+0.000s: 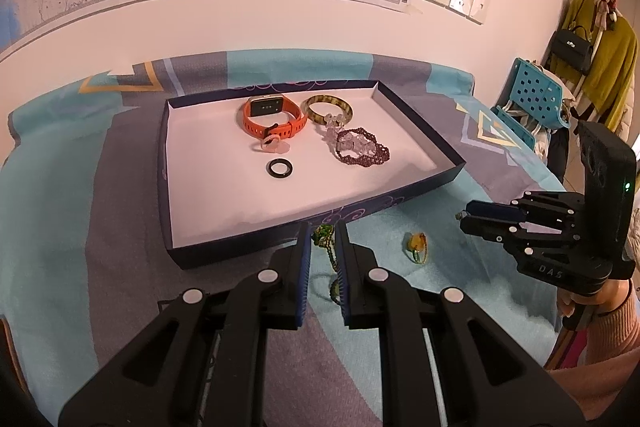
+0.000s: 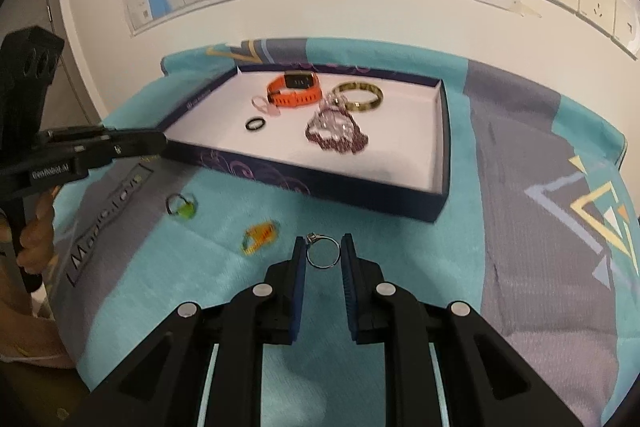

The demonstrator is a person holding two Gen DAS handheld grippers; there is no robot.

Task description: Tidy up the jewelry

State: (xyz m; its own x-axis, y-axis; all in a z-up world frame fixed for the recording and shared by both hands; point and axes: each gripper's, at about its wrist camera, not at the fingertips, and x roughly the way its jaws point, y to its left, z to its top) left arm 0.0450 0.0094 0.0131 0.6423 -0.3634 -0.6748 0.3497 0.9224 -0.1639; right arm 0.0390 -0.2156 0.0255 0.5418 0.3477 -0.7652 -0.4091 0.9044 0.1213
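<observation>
1. Leftmost, the left gripper [image 1: 323, 253] is seen with fingers clamped on a green beaded ring [image 1: 325, 239] beside the tray [image 1: 280, 227]
2. Rightward, a silver ring [image 2: 323, 254] is clamped between the right gripper [image 2: 323, 259] fingers, above the cloth [image 2: 400, 239]

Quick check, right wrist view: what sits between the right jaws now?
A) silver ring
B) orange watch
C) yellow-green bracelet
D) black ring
A: the silver ring sits between the jaws of the right gripper, out on the blanket, while the black ring and orange watch lie inside the box.
</observation>
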